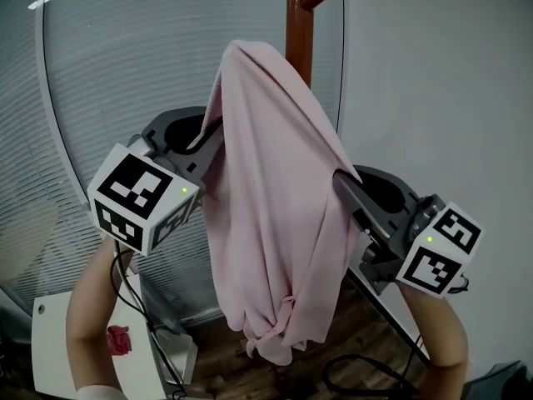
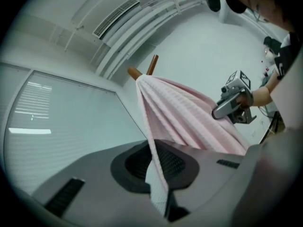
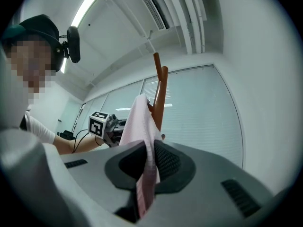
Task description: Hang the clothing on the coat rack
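Observation:
A pink garment hangs in long folds, its top draped over a peg of the brown coat rack. My left gripper is shut on the garment's left edge, up near the top. My right gripper is shut on the right edge, lower down. In the left gripper view the cloth runs from my left gripper up to the peg tips. In the right gripper view a fold of the cloth is pinched in my right gripper, with the rack's pole just behind it.
A window with blinds stands behind the rack, beside a plain wall. A white table with a small red thing is at lower left. Black cables lie on the wooden floor, and a slanted rod runs below my right gripper.

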The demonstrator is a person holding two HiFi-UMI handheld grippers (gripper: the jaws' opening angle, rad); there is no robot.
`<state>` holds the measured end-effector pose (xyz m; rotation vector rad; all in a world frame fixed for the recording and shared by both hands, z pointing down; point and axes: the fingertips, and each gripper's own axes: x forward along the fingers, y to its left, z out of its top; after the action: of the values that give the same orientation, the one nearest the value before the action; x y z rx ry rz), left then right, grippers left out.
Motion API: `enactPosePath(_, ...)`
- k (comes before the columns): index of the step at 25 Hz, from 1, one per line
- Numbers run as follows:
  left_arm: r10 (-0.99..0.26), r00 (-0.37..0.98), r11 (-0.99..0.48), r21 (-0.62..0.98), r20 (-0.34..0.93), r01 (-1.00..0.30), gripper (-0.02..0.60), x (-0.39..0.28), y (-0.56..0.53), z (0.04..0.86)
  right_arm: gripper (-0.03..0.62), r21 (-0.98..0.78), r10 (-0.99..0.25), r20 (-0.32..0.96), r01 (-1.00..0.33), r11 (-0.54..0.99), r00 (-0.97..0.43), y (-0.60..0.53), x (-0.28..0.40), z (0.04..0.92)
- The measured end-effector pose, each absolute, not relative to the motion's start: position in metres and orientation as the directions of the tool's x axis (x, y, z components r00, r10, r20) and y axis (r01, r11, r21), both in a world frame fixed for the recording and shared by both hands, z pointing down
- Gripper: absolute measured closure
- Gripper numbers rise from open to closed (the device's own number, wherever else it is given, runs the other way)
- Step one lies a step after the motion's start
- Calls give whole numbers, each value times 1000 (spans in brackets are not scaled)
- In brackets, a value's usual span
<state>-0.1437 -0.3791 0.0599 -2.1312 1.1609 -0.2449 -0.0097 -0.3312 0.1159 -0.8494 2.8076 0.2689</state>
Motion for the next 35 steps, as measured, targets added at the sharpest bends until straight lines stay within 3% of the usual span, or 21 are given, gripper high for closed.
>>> enactPosePath(14, -662, 711, -562, -469, -239, -681, 552, -136, -340, 59, 556, 119, -466, -233, -501, 857, -853, -314, -24, 120)
enactPosePath(16, -653, 713, -581, -437, -254, -687, 527, -140, -338, 59, 554, 135, -459, -225, -494, 859, -859, -314, -26, 122)
enactPosePath(18, -642, 717, -583, -434, -272, -687, 474, -144, -333, 59, 549, 154, -452, -213, -487, 860, -866, -311, -28, 123)
enactPosePath(25, -633, 715, -576, -437, -297, -691, 409, -157, -318, 60, 495, 173, -450, -198, -483, 859, -871, -303, -29, 127)
enactPosePath(35, -626, 716, -521, -517, -310, -679, 403, -161, -296, 60, 444, 190, -446, -200, -481, 856, -872, -293, -26, 124)
